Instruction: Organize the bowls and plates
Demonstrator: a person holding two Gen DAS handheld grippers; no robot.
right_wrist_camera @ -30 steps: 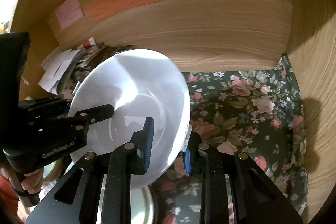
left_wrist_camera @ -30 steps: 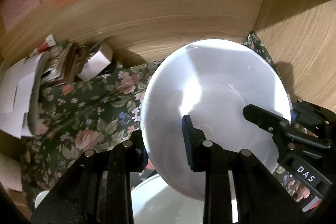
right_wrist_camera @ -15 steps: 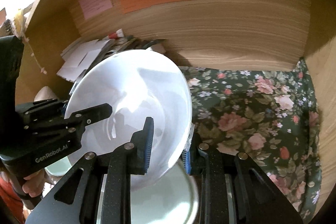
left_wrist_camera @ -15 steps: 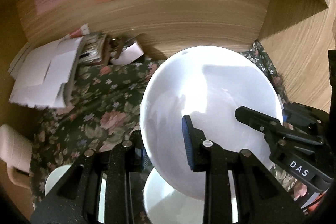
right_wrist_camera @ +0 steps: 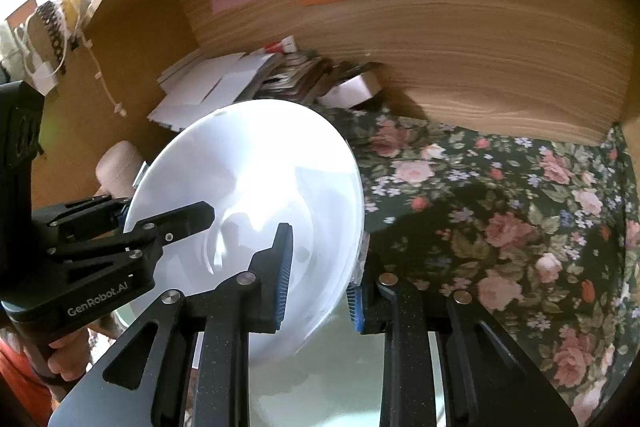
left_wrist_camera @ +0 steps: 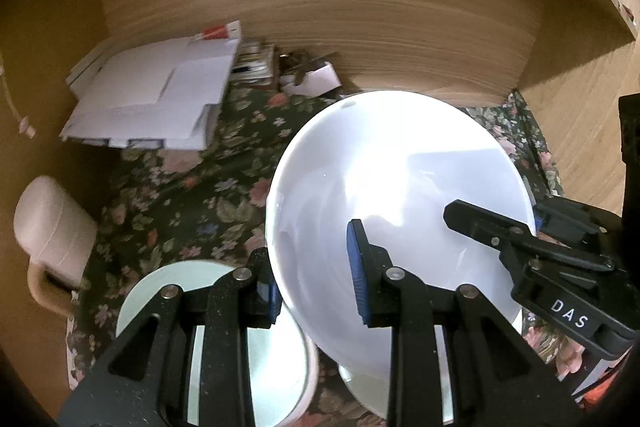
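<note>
left gripper (left_wrist_camera: 314,281) jaws clamped, right gripper (right_wrist_camera: 320,279) jaws clamped, facing inward

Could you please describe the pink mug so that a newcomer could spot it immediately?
Start at the floral tablecloth in the wooden alcove and go to its left edge. The pink mug sits there, below the stack of white papers; it alone has a handle.

A white bowl (left_wrist_camera: 400,195) hangs tilted above the floral surface (right_wrist_camera: 500,195), over a pale green plate (left_wrist_camera: 208,327) lying flat below.
</note>
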